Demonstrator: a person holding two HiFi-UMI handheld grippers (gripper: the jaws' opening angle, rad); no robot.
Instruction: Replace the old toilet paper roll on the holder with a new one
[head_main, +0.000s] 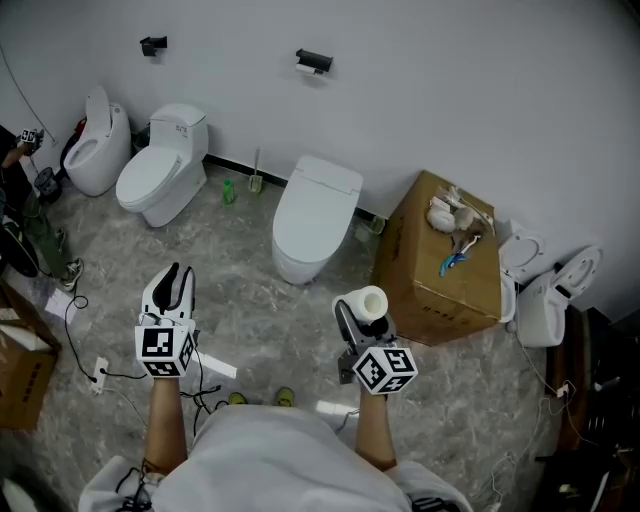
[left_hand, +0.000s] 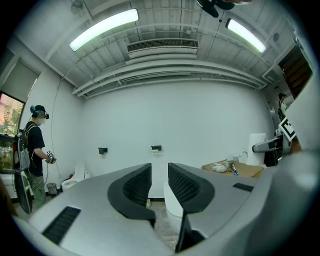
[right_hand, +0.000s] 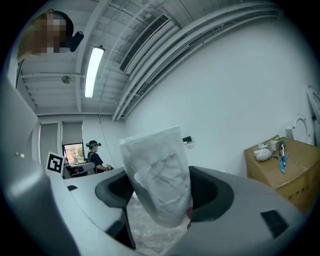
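Note:
A white toilet paper roll (head_main: 370, 303) stands upright between the jaws of my right gripper (head_main: 360, 312), which is shut on it. In the right gripper view the roll (right_hand: 159, 175) fills the middle. My left gripper (head_main: 173, 280) is held level beside it, to the left; its jaws (left_hand: 159, 175) stand a little apart with nothing between them. The black paper holder (head_main: 314, 61) is on the far white wall above the middle toilet (head_main: 313, 212), well away from both grippers. It also shows small in the left gripper view as the holder (left_hand: 156, 148).
A second black holder (head_main: 153, 45) hangs further left on the wall. Two more toilets (head_main: 160, 172) stand at left. A cardboard box (head_main: 440, 270) with small things on top sits right, toilet parts (head_main: 548, 295) beyond it. A person (left_hand: 35, 155) stands far left; cables (head_main: 100, 375) lie on the floor.

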